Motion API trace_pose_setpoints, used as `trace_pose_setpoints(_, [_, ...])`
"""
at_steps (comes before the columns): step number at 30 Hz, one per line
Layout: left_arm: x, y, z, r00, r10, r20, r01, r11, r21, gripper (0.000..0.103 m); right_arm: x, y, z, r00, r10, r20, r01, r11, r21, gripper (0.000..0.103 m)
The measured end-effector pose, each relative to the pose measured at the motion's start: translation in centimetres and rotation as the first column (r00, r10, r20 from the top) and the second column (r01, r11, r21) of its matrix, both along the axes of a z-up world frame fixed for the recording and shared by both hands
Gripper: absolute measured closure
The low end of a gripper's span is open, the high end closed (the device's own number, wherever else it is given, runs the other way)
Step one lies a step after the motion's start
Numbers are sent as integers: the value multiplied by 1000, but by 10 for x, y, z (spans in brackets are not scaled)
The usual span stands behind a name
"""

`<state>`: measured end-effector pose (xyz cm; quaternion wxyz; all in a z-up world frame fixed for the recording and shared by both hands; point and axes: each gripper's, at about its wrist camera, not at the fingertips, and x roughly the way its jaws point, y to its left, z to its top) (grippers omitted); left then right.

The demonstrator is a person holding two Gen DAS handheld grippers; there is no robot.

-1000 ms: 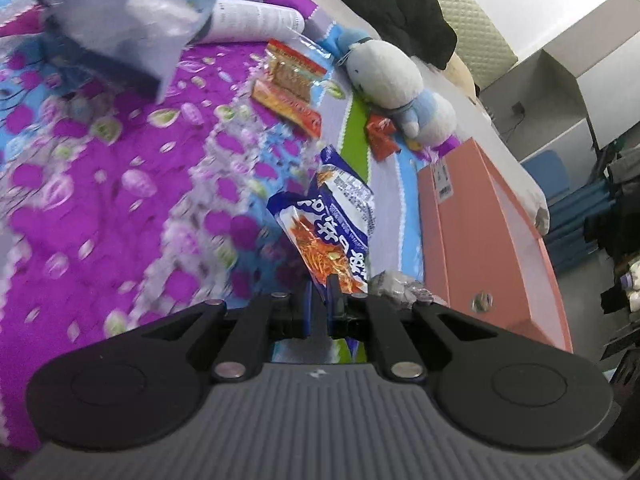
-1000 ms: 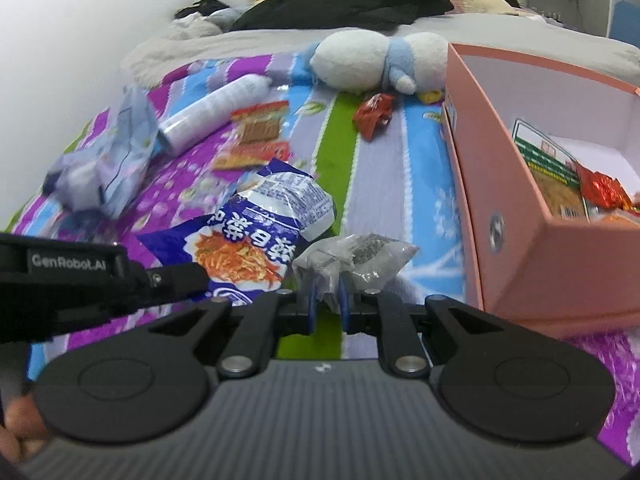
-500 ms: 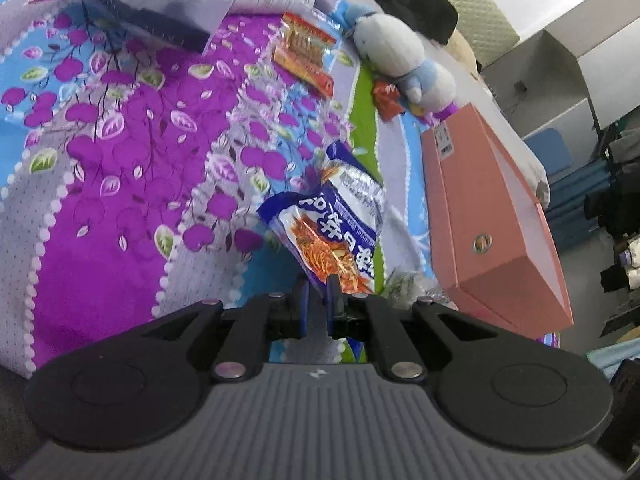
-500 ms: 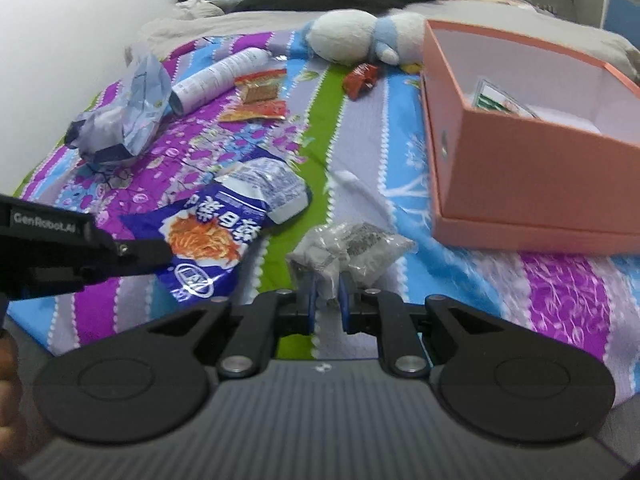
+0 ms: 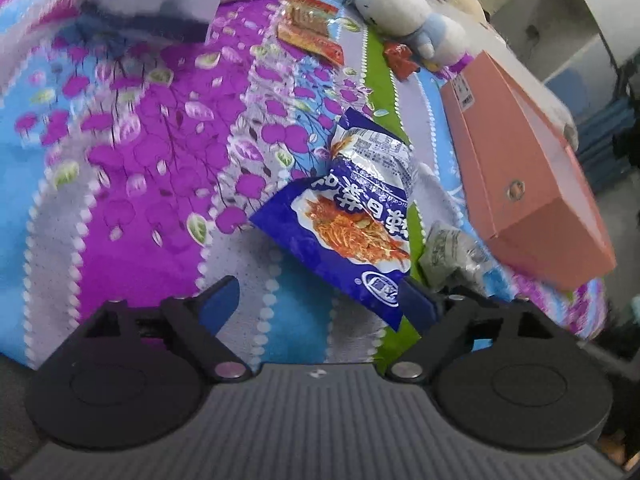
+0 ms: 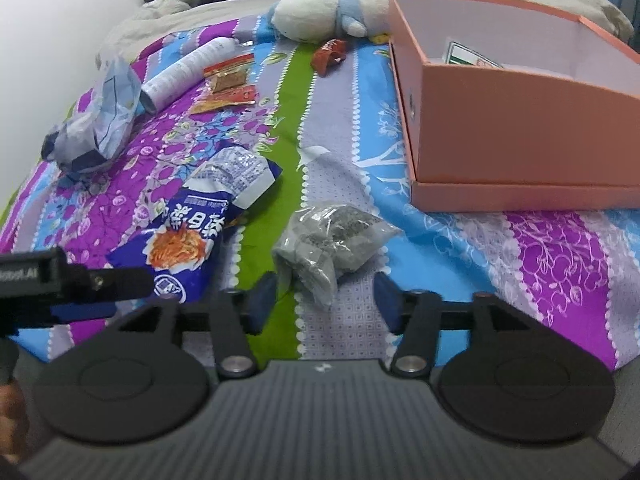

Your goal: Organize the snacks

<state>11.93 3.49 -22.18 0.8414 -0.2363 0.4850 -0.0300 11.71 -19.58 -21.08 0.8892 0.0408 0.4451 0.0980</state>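
A blue noodle snack packet [image 5: 352, 216] lies on the patterned bed sheet, also in the right wrist view [image 6: 192, 236]. My left gripper [image 5: 320, 300] is open, with the packet's lower corner just touching its right finger. A clear grey snack bag [image 6: 332, 236] lies on the sheet, also in the left wrist view [image 5: 452, 252]. My right gripper [image 6: 324, 304] is open just in front of it, not touching. The pink box [image 6: 516, 136] stands to the right with a green-and-white packet [image 6: 472, 54] inside.
Further back lie two orange-red snack packets [image 6: 228, 84], a small red packet [image 6: 330, 56], a white tube [image 6: 188, 70], a crumpled blue-grey bag [image 6: 100, 120] and a plush toy [image 6: 324, 12]. The bed edge runs just under both grippers.
Both grippers have opened. The left let go of the blue packet and the right let go of the grey bag; both now lie on the sheet near the bed edge.
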Motion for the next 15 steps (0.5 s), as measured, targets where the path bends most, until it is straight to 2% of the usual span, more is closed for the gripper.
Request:
trace_pose_setpoints(6, [5, 0, 12, 998, -42, 42, 38, 995, 89, 9, 2, -5, 4, 999, -45, 5, 45, 998, 51, 40])
trace_pose_setpoints(11, [23, -4, 23, 989, -110, 94, 93, 980, 174, 7, 10, -9, 6, 995, -102, 21, 100, 991, 90, 40])
trace_pose_setpoints(15, [43, -11, 27, 977, -179, 113, 154, 968, 201, 7, 21, -8, 1, 990, -141, 8, 139, 985, 106, 40])
